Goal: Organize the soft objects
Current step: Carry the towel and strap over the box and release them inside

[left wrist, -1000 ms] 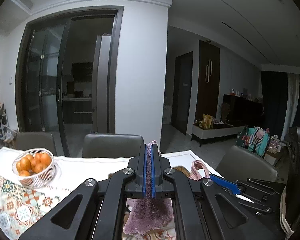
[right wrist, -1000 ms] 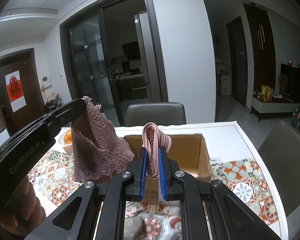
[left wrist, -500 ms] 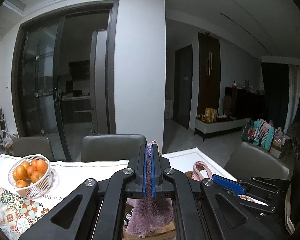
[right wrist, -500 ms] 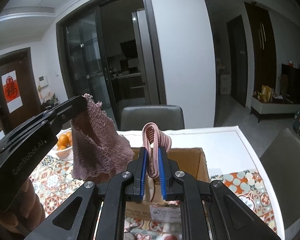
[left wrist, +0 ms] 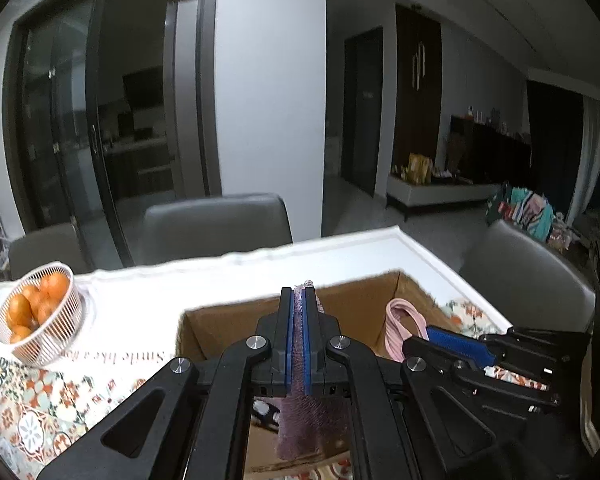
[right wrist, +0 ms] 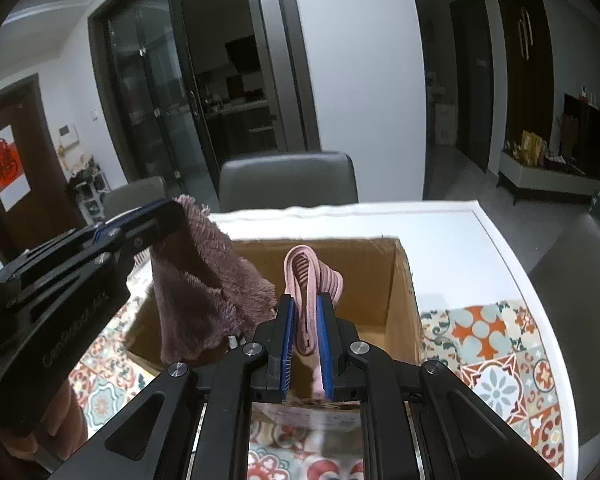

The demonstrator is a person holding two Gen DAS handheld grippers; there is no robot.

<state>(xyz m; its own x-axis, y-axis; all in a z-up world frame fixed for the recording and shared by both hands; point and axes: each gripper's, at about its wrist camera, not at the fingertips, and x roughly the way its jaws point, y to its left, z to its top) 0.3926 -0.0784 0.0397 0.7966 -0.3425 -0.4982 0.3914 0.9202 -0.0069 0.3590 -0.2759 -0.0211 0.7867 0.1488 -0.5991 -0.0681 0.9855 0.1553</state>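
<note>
Since a second ago both grippers have come forward and down toward the cardboard box (right wrist: 384,276): in the left wrist view the box was hidden behind the fingers then and now its open top fills the middle of the frame, and in the right wrist view the far wall of the box has risen from below the pink piece to behind it. Both grips look unchanged. The left gripper (left wrist: 299,300) has its blue pads pressed together on a mauve fluffy cloth (right wrist: 204,280), a shaggy, ribbed-pile piece that hangs in a loose drape from one pinched corner; a small tuft pokes out above the fingertips, and the rest falls below them, over the near left part of the box opening. The right gripper (right wrist: 305,308) pinches a pale pink ribbed fabric piece (right wrist: 308,272), folded into a narrow loop that stands up above the fingertips, with its lower end trailing down between the pads, over the middle of the box opening. The two cloths hang just beside each other above the box, the mauve one to the left of the pink one. Beyond the box's left side stands a white wire basket of oranges (left wrist: 40,316) on the patterned tablecloth (right wrist: 500,360) that the box rests on.
</note>
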